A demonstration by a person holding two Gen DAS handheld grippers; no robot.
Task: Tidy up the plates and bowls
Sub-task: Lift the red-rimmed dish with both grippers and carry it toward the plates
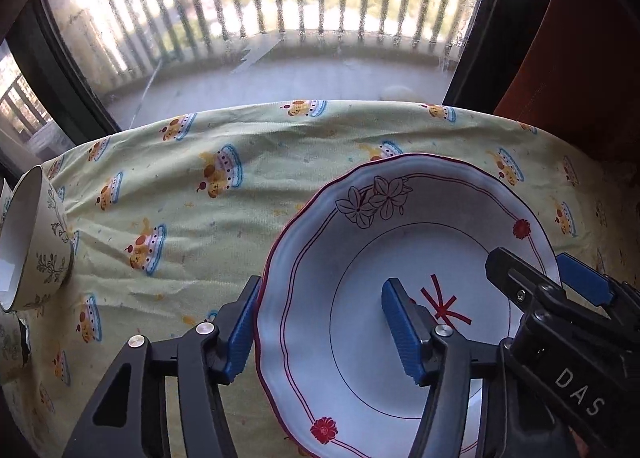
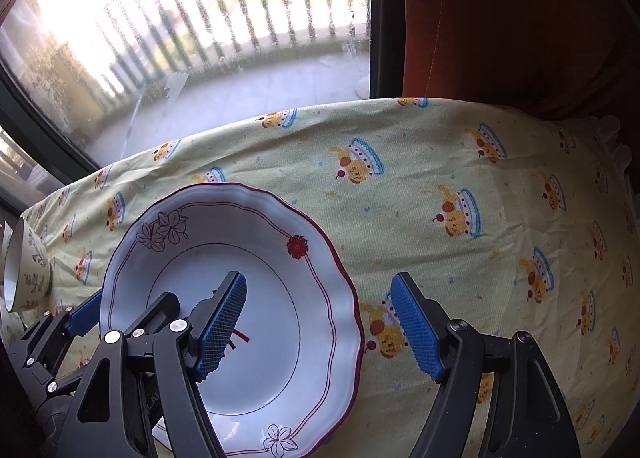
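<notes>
Right wrist view only: plate's [image 2: 224, 258] white flower, near rim.

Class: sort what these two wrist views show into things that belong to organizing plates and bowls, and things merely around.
Job:
plate, straddled by the open left gripper and right gripper
bowl at left

Around:
printed tablecloth
window
orange curtain
</notes>
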